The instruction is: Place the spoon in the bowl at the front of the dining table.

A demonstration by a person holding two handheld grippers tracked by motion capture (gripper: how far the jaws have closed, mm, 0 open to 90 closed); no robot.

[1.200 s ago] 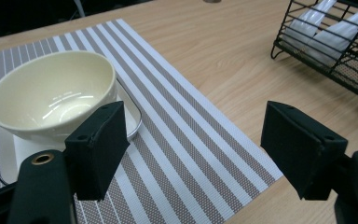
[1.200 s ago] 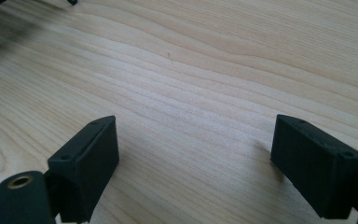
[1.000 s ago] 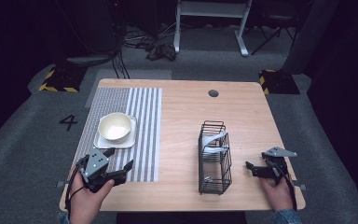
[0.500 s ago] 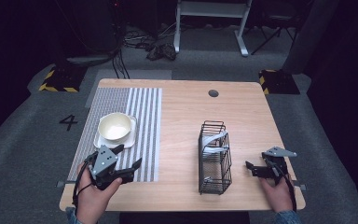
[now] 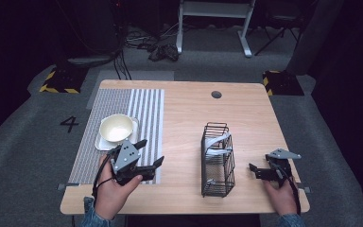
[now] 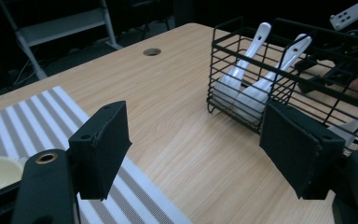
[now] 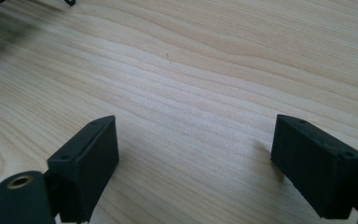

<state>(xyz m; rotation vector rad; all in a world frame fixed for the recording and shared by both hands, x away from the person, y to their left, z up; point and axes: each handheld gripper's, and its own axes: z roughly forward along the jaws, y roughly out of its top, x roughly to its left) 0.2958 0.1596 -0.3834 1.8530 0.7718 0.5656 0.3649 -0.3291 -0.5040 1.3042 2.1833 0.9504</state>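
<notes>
A black wire basket (image 5: 217, 163) stands on the right half of the wooden table (image 5: 184, 113) and holds white spoons (image 5: 216, 142). A cream bowl (image 5: 116, 127) rests on a white square plate (image 5: 102, 142) on the striped mat (image 5: 144, 106). My left gripper (image 5: 150, 152) is open just right of the bowl, over the mat's front edge. In the left gripper view the open left gripper (image 6: 200, 144) faces the basket (image 6: 279, 70) and spoons (image 6: 242, 70). My right gripper (image 5: 259, 168) sits right of the basket, and the right gripper view has it (image 7: 196, 158) open over bare wood.
A round cable hole (image 5: 216, 94) lies near the table's far edge. Bare wood (image 6: 168, 116) stretches between the mat and the basket. Beyond the table, a white stand (image 5: 212, 19) and cables sit on the grey floor.
My left gripper has moved right and forward from the front left corner and now points toward the basket. The right gripper has stayed where it was.
</notes>
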